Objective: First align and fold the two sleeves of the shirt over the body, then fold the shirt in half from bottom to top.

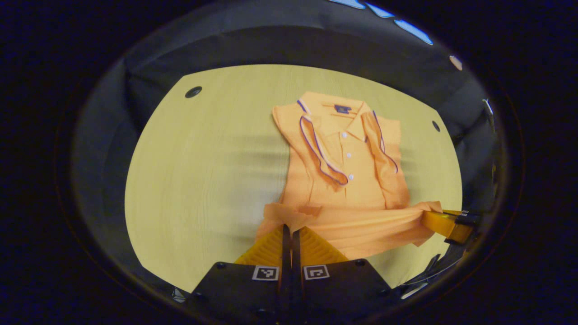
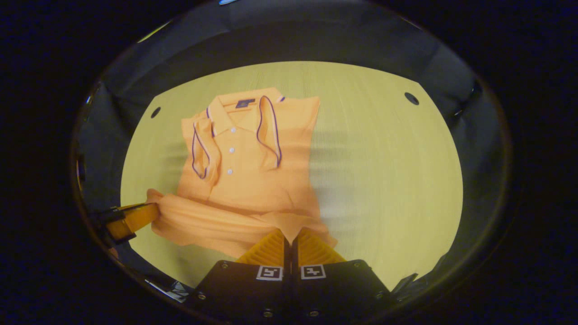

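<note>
Orange polo shirt [image 1: 347,180] lies flat on the pale wood worktop [image 1: 203,180], buttons up, both sleeves already folded in over the body. Long axis runs collar-to-hem: collar at far edge, hem nearest the grippers.

Left gripper [image 1: 289,237]: jaws pinched together w/ hem fabric between them, at one bottom corner. Right gripper [image 2: 291,241]: same, jaws closed on the other hem corner. Hem is lifted & bunched between the two.

Handling, prob.: light, soft knit, no stiffness, sags between grips, wrinkles easily. Best hold = the two hem corners, kept level & taut so the fold lands square on the shoulders.
</note>
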Demonstrator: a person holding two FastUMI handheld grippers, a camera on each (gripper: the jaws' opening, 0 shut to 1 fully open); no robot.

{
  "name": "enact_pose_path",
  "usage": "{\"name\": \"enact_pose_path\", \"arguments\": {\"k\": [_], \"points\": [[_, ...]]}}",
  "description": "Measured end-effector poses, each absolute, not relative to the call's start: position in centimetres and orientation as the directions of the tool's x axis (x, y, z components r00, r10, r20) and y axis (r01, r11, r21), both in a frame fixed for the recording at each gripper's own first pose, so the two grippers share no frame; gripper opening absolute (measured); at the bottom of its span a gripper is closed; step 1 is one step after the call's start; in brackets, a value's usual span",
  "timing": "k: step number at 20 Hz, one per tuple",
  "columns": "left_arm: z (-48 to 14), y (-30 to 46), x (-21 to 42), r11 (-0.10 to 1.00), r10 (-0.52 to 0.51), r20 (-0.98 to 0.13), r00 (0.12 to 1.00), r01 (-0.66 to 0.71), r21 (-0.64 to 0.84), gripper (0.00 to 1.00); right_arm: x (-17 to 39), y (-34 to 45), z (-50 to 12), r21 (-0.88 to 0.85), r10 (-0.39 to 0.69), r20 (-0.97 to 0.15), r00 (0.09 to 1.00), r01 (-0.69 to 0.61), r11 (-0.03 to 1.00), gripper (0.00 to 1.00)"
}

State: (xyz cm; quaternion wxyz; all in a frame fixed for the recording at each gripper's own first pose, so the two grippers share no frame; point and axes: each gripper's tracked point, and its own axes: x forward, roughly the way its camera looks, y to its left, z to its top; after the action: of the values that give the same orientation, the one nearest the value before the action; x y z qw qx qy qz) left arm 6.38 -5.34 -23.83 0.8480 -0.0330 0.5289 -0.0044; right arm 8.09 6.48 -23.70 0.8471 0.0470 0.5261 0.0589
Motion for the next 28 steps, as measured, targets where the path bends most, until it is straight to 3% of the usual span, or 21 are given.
{"name": "enact_pose_path", "arguments": {"k": [6,13,15,22,24,28], "points": [[-23.2,-5.8,16.3,0.994,-0.055,-0.851,0.522,-0.048,-0.094,0.06,17.9,6.4,-21.8,0.165,0.155,-0.839,0.522,-0.028,0.986,0.0],[-23.7,-5.6,26.1,0.995,-0.042,-0.8,0.598,-0.045,-0.085,0.1,26.9,7.0,-22.6,0.204,0.163,-0.788,0.594,0.002,0.979,0.0],[-24.3,-5.7,28.3,0.996,-0.037,-0.788,0.615,-0.041,-0.079,0.06,29.2,7.1,-22.7,0.208,0.162,-0.771,0.616,0.004,0.978,0.0],[-26.5,-6.3,34.3,1.0,-0.009,-0.716,0.698,-0.001,-0.013,0.05,34.2,7.4,-24.0,0.197,0.139,-0.725,0.675,0.009,0.98,0.0],[-27.0,-6.4,34.7,1.0,-0.01,-0.711,0.704,0.003,-0.011,0.09,35.0,7.2,-25.1,0.193,0.138,-0.723,0.677,0.006,0.981,0.0],[-28.0,-6.7,35.3,1.0,-0.008,-0.702,0.713,-0.015,-0.028,0.06,35.5,7.2,-26.4,0.186,0.146,-0.723,0.676,-0.014,0.982,0.0]]}}
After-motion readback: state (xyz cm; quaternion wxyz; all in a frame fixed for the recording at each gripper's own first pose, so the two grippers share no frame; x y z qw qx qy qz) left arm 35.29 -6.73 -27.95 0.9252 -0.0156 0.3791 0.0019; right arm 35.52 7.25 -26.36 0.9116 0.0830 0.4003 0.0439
